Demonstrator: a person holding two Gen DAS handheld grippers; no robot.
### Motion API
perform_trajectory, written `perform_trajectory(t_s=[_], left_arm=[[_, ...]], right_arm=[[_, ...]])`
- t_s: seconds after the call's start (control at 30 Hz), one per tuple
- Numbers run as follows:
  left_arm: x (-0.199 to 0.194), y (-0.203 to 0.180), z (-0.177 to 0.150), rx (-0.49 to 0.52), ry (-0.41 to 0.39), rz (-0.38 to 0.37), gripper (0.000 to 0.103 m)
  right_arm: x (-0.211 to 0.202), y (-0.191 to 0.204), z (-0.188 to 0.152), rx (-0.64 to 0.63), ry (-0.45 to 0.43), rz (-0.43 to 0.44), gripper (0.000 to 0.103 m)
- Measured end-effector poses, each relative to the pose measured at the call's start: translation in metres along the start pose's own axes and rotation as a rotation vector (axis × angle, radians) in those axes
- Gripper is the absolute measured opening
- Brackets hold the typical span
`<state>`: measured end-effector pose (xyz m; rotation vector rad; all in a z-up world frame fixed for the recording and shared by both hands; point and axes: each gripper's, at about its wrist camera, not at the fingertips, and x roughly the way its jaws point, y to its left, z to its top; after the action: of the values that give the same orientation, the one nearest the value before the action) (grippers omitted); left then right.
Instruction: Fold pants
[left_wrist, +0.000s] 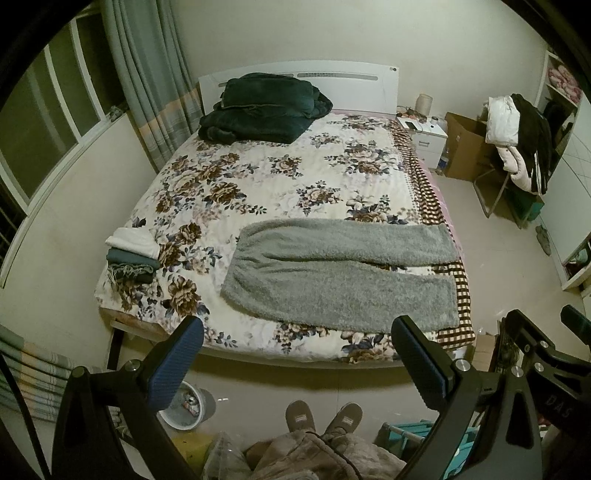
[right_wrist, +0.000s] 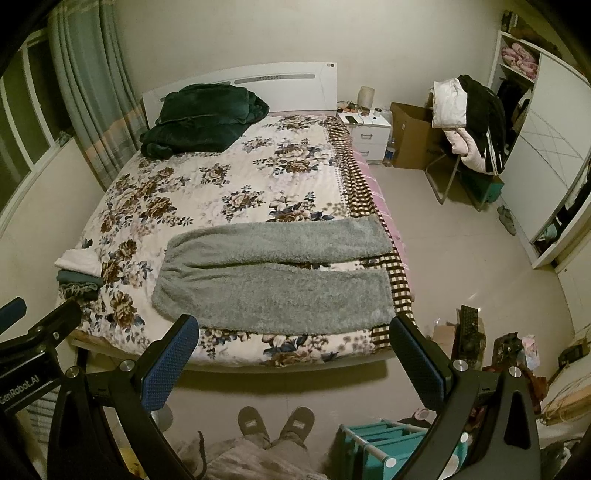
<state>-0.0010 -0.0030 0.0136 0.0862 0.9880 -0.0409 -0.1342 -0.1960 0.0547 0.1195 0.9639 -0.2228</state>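
Lying flat across the bed (left_wrist: 258, 177), legs apart, the pants (left_wrist: 340, 273) await folding; both grippers, left (left_wrist: 297, 363) and right (right_wrist: 295, 363), hang back empty, jaws wide apart.

The right gripper (right_wrist: 295, 354) is hanging wide open at six o'clock above the floor, the grey pants (right_wrist: 273, 273) lying flat across the floral bed (right_wrist: 207, 184) just beyond.
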Motion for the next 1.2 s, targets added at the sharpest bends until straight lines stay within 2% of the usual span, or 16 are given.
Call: perform_trajectory(t_s=[0.7, 0.8, 1.2], left_arm=[[-0.001, 0.000, -0.001, -0.001, -0.002, -0.004, 0.103], [-0.001, 0.000, -0.001, 0.000, -0.004, -0.002, 0.103], [-0.001, 0.001, -0.003, 0.000, -0.004, -0.004, 0.103]], right_arm=[[-0.002, 0.000, -0.003, -0.003, -0.001, 0.001, 0.103], [-0.013, 0.005, -0.020, -0.007, 0.002, 0.007, 0.103], [-0.011, 0.005, -0.023, -0.007, 0.005, 0.008, 0.103]])
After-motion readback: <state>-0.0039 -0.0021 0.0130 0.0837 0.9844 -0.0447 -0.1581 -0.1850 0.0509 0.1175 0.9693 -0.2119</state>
